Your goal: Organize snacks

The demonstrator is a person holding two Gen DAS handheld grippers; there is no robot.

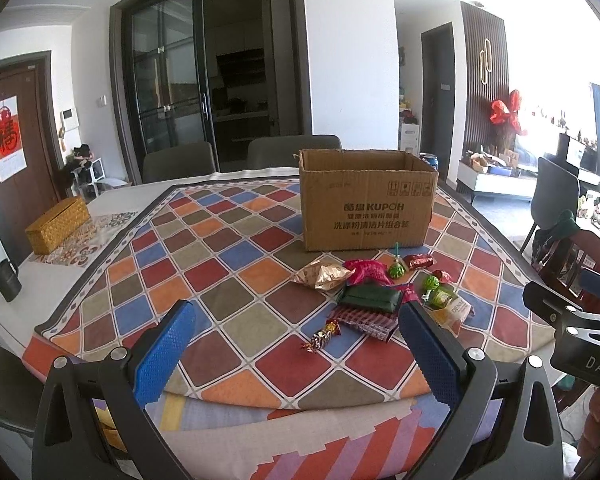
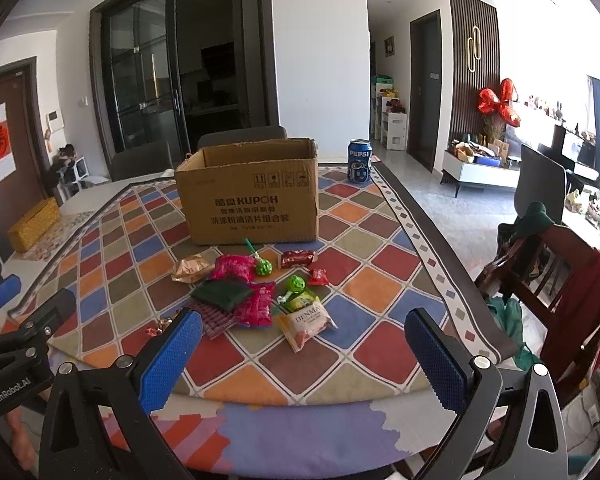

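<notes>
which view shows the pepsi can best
The right wrist view: the Pepsi can stands fully visible, logo readable, right of the cardboard box. In the left wrist view only its top peeks out behind the box.

Left gripper (image 1: 296, 334) agape, snacks (image 1: 374, 294) scattered before cardboard box (image 1: 366, 200)

My left tool (image 1: 296, 350) is level, its jaws spread wide, both blue pads bare with nothing between them. My right tool (image 2: 304, 354) matches it: jaws wide apart, pads bare. Each tool's body shows at the edge of the other's view, so the two sit side by side, near each other.
</notes>
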